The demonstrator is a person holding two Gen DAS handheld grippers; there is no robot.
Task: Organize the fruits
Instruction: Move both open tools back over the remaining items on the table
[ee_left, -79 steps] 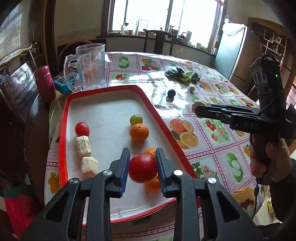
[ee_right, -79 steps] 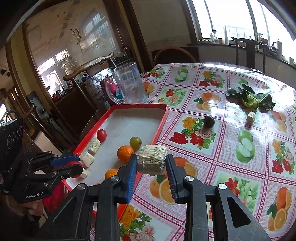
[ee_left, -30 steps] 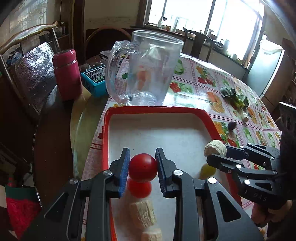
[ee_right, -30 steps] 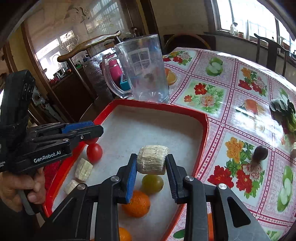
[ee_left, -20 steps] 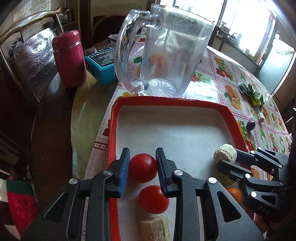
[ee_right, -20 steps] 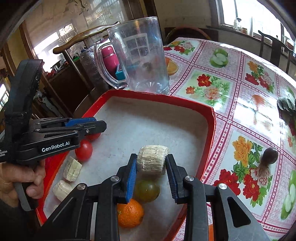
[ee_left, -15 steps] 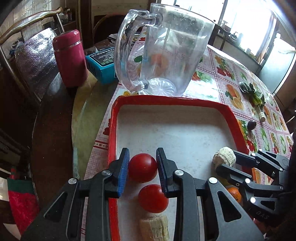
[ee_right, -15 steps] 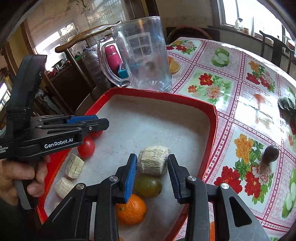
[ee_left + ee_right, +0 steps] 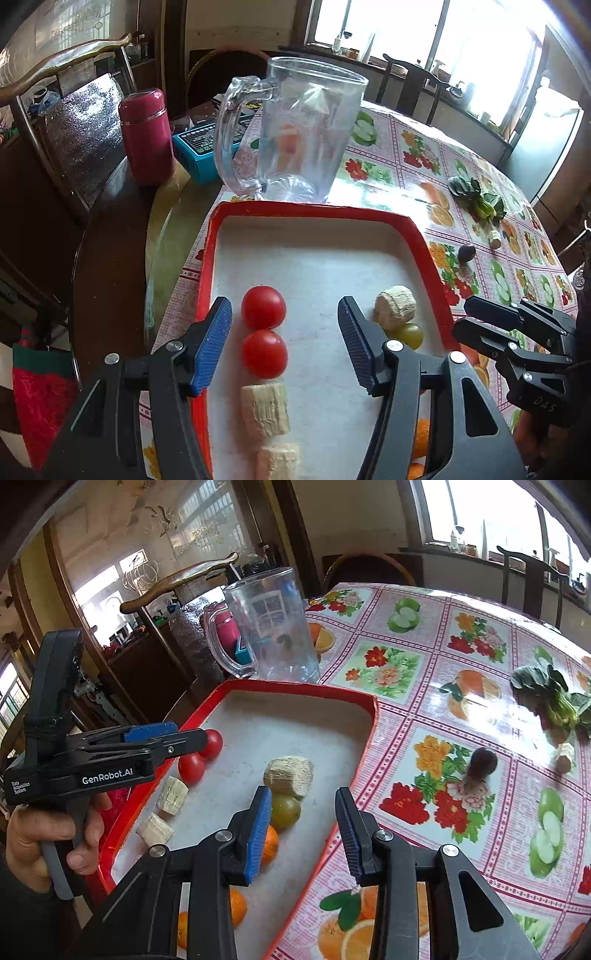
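A red-rimmed white tray [image 9: 424,243] [image 9: 369,731] holds the fruit. Two red tomatoes [image 9: 263,306] [image 9: 264,353] lie in a line with two banana pieces [image 9: 265,409] along its left side. A third banana piece [image 9: 394,305] [image 9: 289,776] lies by a green fruit [image 9: 409,335] [image 9: 285,808] on the right, with oranges [image 9: 269,843] below. My left gripper [image 9: 284,341] is open and empty, just behind the tomatoes. My right gripper [image 9: 301,829] is open and empty, just behind the banana piece and green fruit.
A clear plastic jug [image 9: 295,129] [image 9: 269,627] stands beyond the tray's far edge, with a pink flask [image 9: 146,136] and a blue box [image 9: 201,149] to its left. On the tablecloth to the right lie a dark fruit [image 9: 482,762], leafy greens [image 9: 550,698] and a small piece [image 9: 565,758].
Both grippers opened. The left one let go of its tomato beside the other tomato. The right one let go of its banana piece beside the green fruit. Both drew back slightly.
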